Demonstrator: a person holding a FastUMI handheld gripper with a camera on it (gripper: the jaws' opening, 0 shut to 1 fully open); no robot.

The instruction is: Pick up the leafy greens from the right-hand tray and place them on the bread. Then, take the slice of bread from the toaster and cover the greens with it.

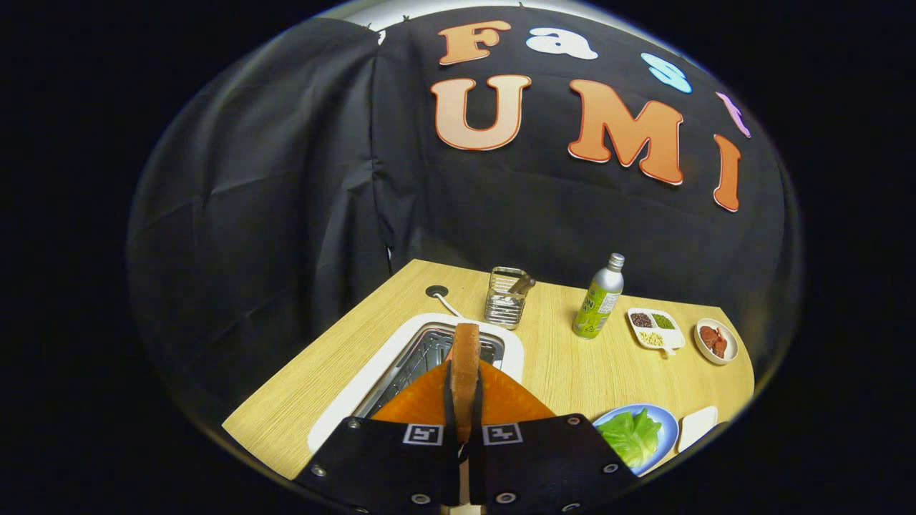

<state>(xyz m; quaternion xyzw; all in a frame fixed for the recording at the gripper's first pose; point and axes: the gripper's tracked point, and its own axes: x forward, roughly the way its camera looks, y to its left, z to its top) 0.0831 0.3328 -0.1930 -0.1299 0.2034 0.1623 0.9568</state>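
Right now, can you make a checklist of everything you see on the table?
Surface: wooden table.
Job's things: bread slice edge-on between the fingers, over the toaster; greens on a blue plate.
Clutter: metal rack, bottle, divided dish, small bowl, white tray.
Gripper: gripper shut on the bread.
Cables: white cord running to a table hole.
Surroundings: black cloth wall.

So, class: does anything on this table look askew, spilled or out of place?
Nothing stands out. The gripper is shut on the bread slice, upright above the toaster; the greens lie on the blue plate, and nothing is spilled.
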